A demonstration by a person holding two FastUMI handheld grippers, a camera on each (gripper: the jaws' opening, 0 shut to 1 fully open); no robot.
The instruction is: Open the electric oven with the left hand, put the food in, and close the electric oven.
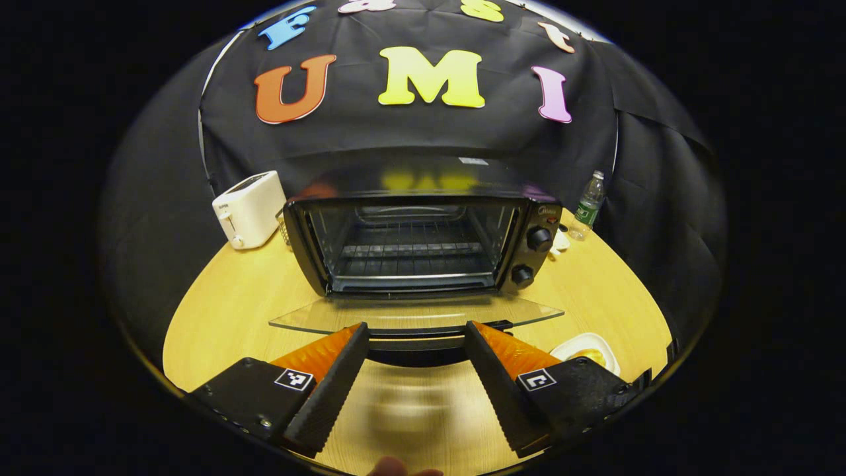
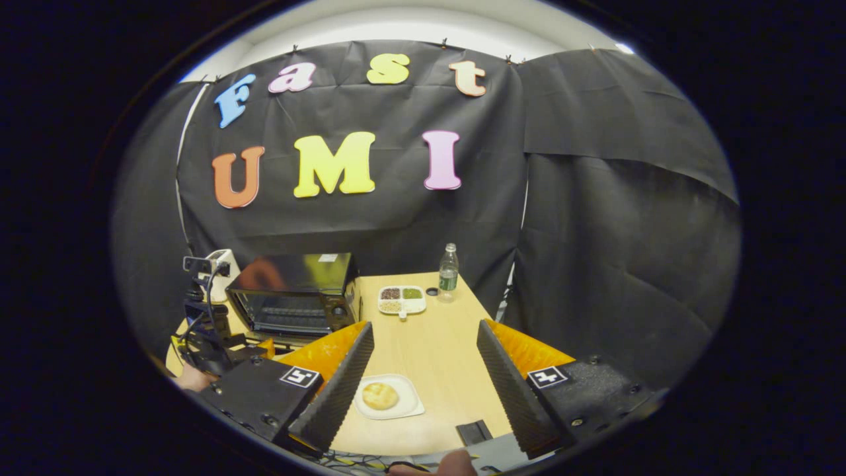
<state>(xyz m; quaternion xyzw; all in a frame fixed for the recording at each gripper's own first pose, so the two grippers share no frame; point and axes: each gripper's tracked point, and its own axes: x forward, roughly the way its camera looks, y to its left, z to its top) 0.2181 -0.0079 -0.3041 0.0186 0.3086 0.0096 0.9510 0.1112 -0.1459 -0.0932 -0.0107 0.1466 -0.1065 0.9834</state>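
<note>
Glass oven door (image 1: 416,316) flat open, both grippers' ribbed jaws wide, empty, round bun (image 2: 380,395).

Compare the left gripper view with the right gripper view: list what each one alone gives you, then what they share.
Left gripper view alone: the oven's bare rack, its two knobs, and the handle between the open left gripper. Right gripper view alone: the divided dish and the open right gripper. Shared: the oven, door down; the toaster; the bottle; the bun on its plate.

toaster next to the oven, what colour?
White, or off-white. The toaster shows best in the left gripper view, standing left of the black oven.
</note>
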